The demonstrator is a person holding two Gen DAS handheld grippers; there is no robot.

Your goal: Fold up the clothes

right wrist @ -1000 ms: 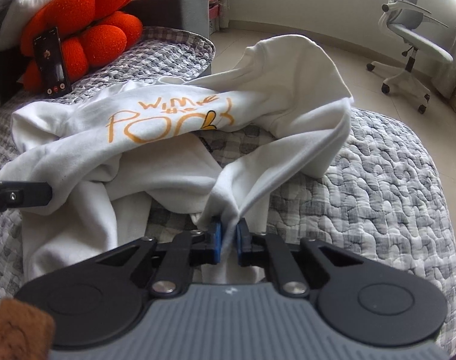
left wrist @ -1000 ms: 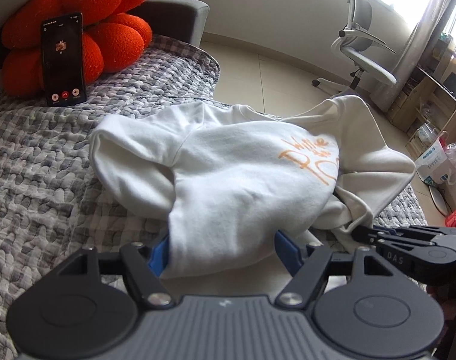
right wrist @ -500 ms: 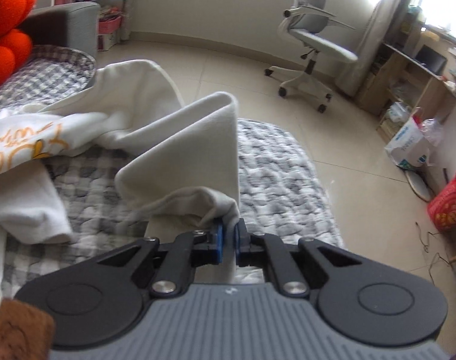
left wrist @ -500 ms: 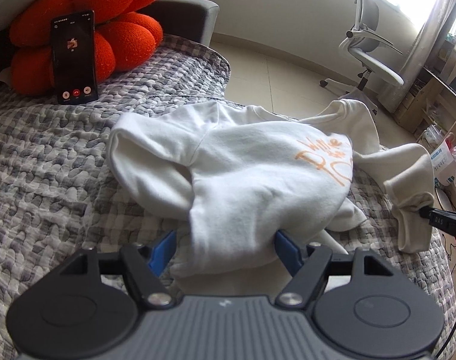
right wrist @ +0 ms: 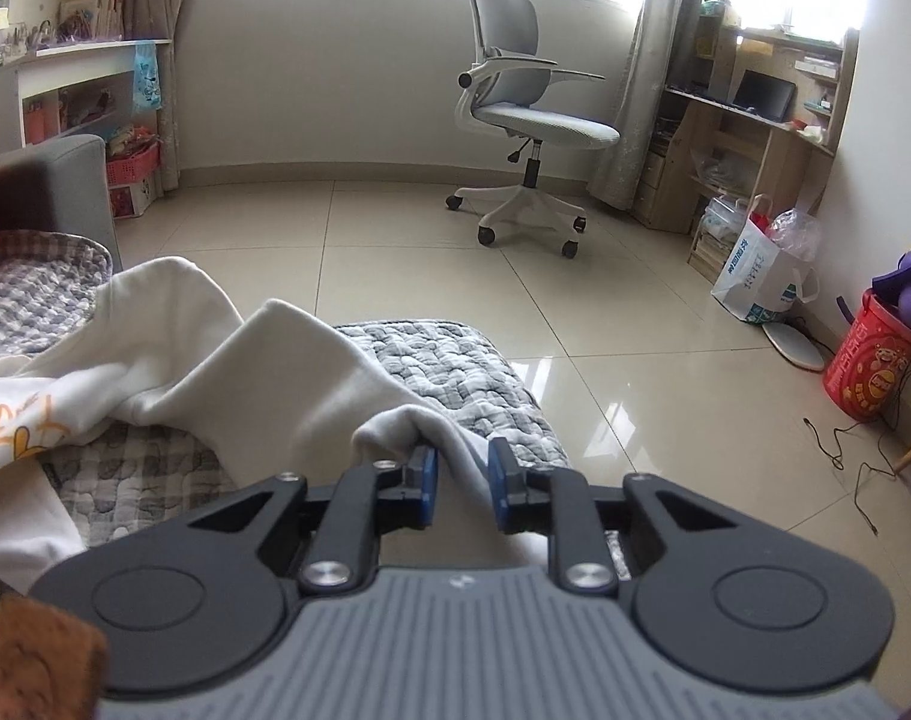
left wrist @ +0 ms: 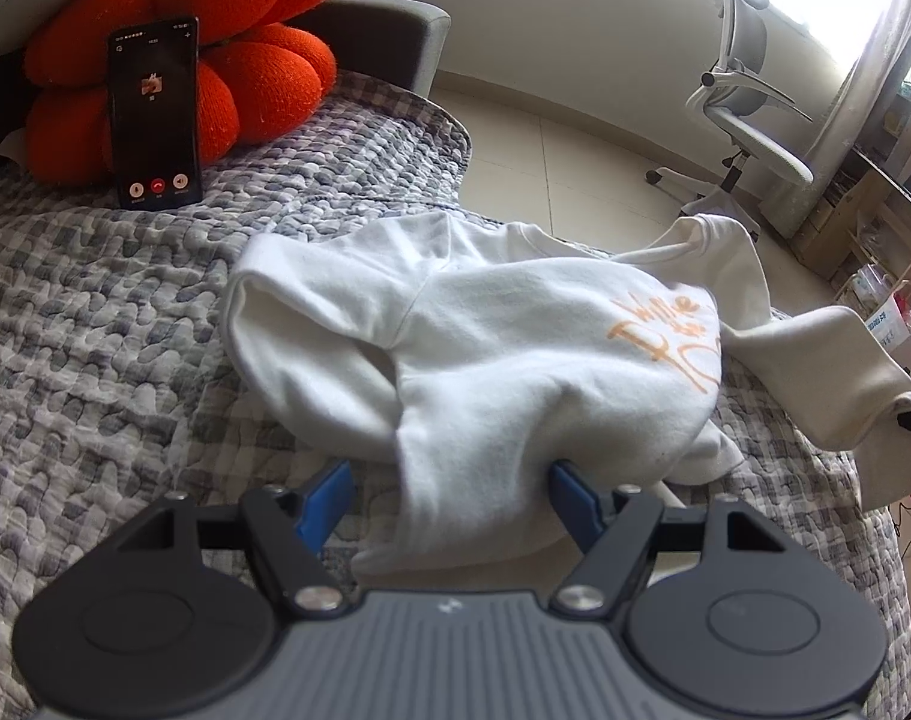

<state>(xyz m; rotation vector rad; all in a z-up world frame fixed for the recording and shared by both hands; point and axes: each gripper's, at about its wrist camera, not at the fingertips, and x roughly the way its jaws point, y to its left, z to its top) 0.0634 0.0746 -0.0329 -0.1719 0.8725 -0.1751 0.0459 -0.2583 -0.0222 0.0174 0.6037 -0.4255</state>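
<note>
A white sweatshirt (left wrist: pixel 503 342) with orange lettering lies crumpled on a grey quilted bed (left wrist: pixel 95 324). My left gripper (left wrist: pixel 449 486) is open, its blue pads either side of the sweatshirt's near hem, which drapes between them. My right gripper (right wrist: pixel 460 474) is at the bed's right end with its jaws partly apart; the cuff of one sleeve (right wrist: pixel 311 378) still lies between the pads. The sleeve stretches to the right in the left wrist view (left wrist: pixel 827 372), where the right gripper's tip shows at the frame's edge.
A phone (left wrist: pixel 154 114) leans on an orange cushion (left wrist: pixel 215 54) at the bed's head. Beyond the bed's edge (right wrist: pixel 503 372) are tiled floor, an office chair (right wrist: pixel 515 114), a desk (right wrist: pixel 755 138), a white bag (right wrist: pixel 755 276) and a red bucket (right wrist: pixel 869 372).
My right gripper pulled the sleeve out to the right end of the bed, then its jaws opened from shut. My left gripper stayed open and drew back a little.
</note>
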